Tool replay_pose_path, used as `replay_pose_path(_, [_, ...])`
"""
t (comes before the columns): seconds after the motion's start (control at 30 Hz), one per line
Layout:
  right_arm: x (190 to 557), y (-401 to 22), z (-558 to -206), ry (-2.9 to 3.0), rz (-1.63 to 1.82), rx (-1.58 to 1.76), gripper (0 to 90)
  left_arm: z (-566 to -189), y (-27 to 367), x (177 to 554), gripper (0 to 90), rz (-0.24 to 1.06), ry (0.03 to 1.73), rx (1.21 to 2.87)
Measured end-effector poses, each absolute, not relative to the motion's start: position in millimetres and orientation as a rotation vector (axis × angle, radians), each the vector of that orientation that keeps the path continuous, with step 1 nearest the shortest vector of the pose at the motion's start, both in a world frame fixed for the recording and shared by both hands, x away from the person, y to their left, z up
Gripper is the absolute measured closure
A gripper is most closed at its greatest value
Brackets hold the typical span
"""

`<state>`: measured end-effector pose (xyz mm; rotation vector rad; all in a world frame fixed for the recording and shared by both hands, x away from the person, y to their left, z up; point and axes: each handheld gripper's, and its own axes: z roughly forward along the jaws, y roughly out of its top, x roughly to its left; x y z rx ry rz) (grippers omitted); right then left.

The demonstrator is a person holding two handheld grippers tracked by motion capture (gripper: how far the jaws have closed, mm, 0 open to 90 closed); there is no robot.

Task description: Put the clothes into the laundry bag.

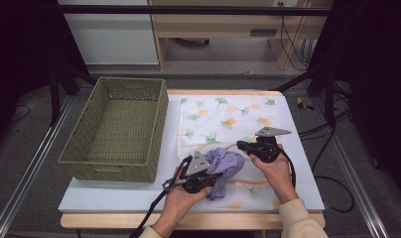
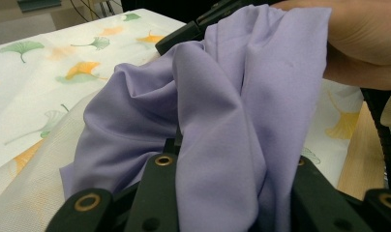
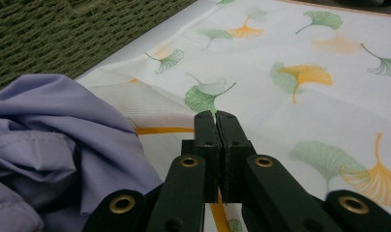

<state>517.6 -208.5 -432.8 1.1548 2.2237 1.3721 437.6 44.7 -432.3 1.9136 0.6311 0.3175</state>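
A crumpled purple cloth (image 1: 226, 163) lies on a white cloth printed with ginkgo leaves (image 1: 223, 116) near the table's front. My left gripper (image 1: 219, 174) is closed on a thick bunch of the purple cloth (image 2: 222, 106), which drapes over its jaws and hides the tips. My right gripper (image 1: 239, 145) is just right of the bunch and its black body touches the top of the fabric. In the right gripper view its jaws (image 3: 216, 116) are shut together with nothing between them, above the leaf print (image 3: 305, 72); the purple cloth (image 3: 48, 135) bulges at the left.
An olive woven basket (image 1: 114, 168) with nothing in it stands on the left half of the white table top (image 1: 114, 196). Its wall (image 3: 63, 29) is also behind the purple cloth in the right gripper view. A hand (image 2: 363, 34) holds the other gripper close by.
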Motion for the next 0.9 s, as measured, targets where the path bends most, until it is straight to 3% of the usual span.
replay_pose_path(0.5, [519,-209,-424,2.200,1.408,1.134,88.8,-410,31,442,71.6,0.322,0.600,1.896])
replay_pose_path(0.9, [518,-217,-422,2.176,1.430,1.144,88.8,-428,13,445,71.5,0.299,0.607,1.935])
